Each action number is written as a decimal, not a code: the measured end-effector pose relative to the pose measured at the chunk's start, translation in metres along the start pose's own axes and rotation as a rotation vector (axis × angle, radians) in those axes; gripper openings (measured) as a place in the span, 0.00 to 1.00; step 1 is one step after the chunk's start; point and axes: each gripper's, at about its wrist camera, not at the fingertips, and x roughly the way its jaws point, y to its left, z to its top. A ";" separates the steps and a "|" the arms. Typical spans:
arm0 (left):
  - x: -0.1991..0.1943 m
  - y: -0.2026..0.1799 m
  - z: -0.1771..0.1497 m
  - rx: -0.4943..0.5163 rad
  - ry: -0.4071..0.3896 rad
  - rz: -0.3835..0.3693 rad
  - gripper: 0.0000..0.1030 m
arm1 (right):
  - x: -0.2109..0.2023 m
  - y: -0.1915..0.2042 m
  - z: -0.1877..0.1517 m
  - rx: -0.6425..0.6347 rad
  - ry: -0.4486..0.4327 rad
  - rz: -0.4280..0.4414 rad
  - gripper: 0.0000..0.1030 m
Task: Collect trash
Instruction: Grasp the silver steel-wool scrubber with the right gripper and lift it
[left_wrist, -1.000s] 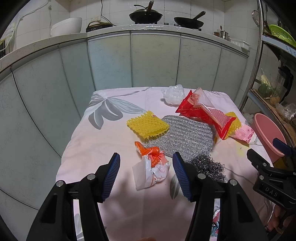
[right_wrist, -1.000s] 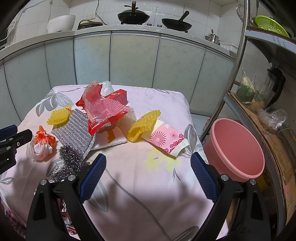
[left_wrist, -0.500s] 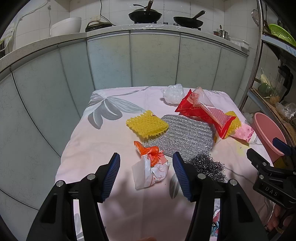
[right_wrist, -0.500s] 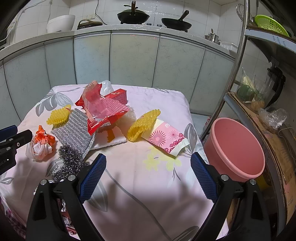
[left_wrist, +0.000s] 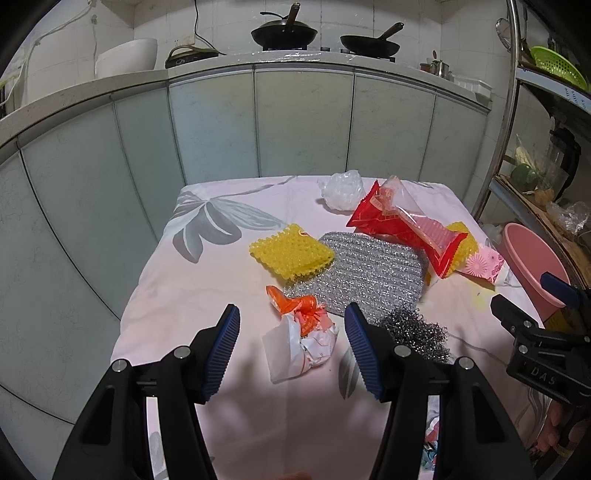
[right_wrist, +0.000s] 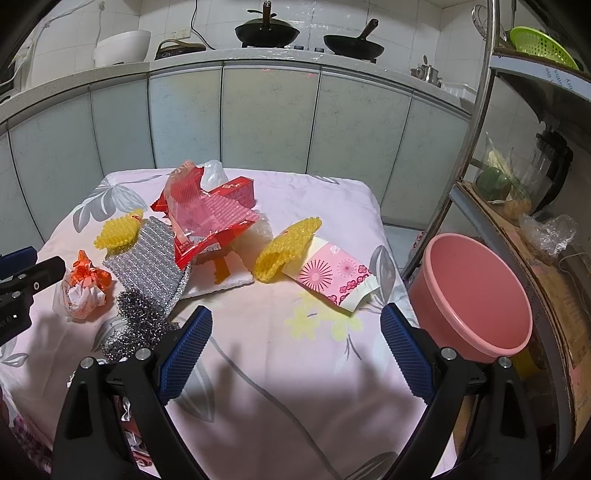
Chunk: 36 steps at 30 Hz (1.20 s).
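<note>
Left gripper (left_wrist: 291, 334): jaws spread wide, holding nothing, hovering low over the near part of the table; its blue ribbed pads (left_wrist: 224, 343) flank a crumpled wrapper without touching it.
Crumpled orange-and-white wrapper (left_wrist: 301, 332): lies on the cloth directly between the left gripper's fingers (the nearest piece of trash to it); in the right wrist view it sits at the far left (right_wrist: 83, 286).
Steel wool ball (left_wrist: 415, 330): just to the right of the left gripper's right finger, touching the near edge of the silver pad.
Silver scouring pad (left_wrist: 364, 275): flat on the cloth, beyond the wrapper, with a yellow bumpy sheet (left_wrist: 291, 254) overlapping its left corner.
Right gripper (right_wrist: 295, 339): jaws spread wide, empty, held above a bare stretch of cloth; its tip shows at the right edge of the left wrist view (left_wrist: 532, 325).
Pink floral packet (right_wrist: 332, 275): ahead of the right gripper, between its fingers in view but well beyond them, with a second yellow bumpy piece (right_wrist: 286, 249) lying over its left end.
Red plastic bag (right_wrist: 207, 218): crumpled, resting on the silver pad and on a white foam piece (right_wrist: 221, 278).
Clear plastic wad (left_wrist: 341, 190): at the far side of the table, just behind the red bag.
Pink basin (right_wrist: 472, 295): stands beside the table's right edge, off the cloth, nothing visible inside (near the right gripper's right finger).
Table (right_wrist: 266, 373): covered with a pale pink floral cloth; all the trash lies on it.
Counter (left_wrist: 295, 59): behind the table, carrying two black woks.
</note>
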 end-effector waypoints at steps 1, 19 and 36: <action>0.000 0.002 0.000 -0.001 -0.001 -0.001 0.56 | 0.001 -0.001 0.000 0.004 0.005 0.009 0.90; 0.005 0.014 -0.015 0.030 0.082 -0.164 0.54 | 0.008 -0.001 -0.009 -0.001 0.082 0.230 0.88; 0.034 0.013 -0.014 0.035 0.145 -0.180 0.28 | 0.011 -0.005 -0.007 0.055 0.152 0.471 0.75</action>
